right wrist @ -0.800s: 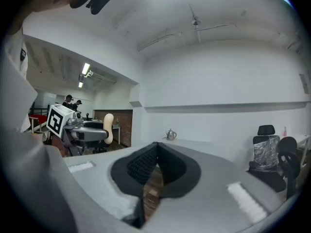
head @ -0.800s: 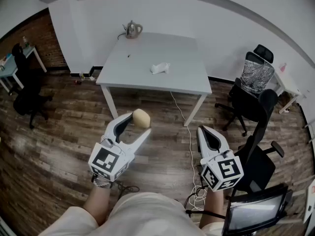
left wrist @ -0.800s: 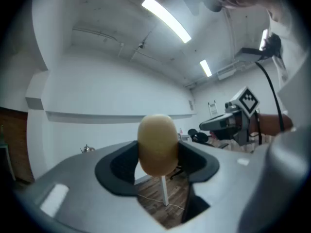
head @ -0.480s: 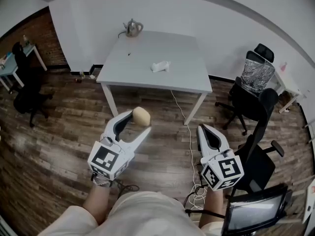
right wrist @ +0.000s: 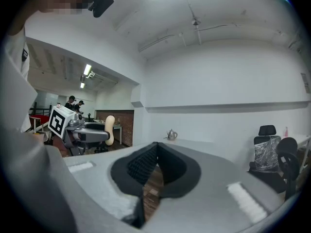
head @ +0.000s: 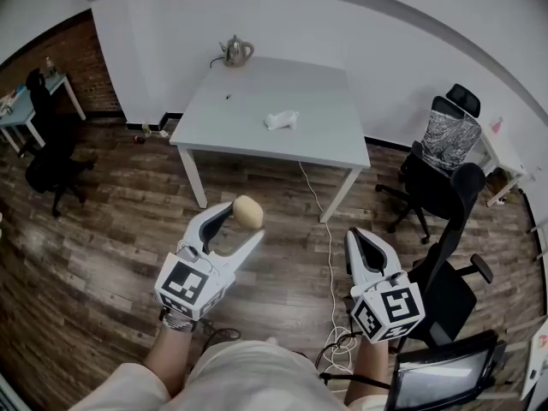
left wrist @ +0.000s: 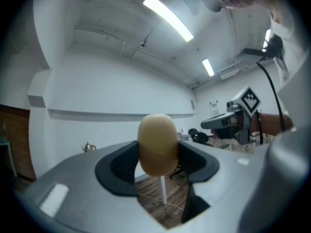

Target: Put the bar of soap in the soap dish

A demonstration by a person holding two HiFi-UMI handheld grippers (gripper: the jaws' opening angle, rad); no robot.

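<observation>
While fingers of the left gripper clench the bar of soap, right gripper fingers closed — empty.

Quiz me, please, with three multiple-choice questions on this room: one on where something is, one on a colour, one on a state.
1. Where is the kettle?
A. on the floor
B. at a far corner of the table
C. on a chair

2. What colour is the bar of soap?
A. pale tan
B. blue
C. black

3. How does the right tool stand?
A. wide open
B. gripping the soap
C. shut, with nothing in it

Answers:
1 B, the kettle stands on the tabletop by the wall.
2 A, the bar is plainly tan in both the head view and the left gripper view.
3 C, its pads meet, and the soap is held in the left tool.
</observation>
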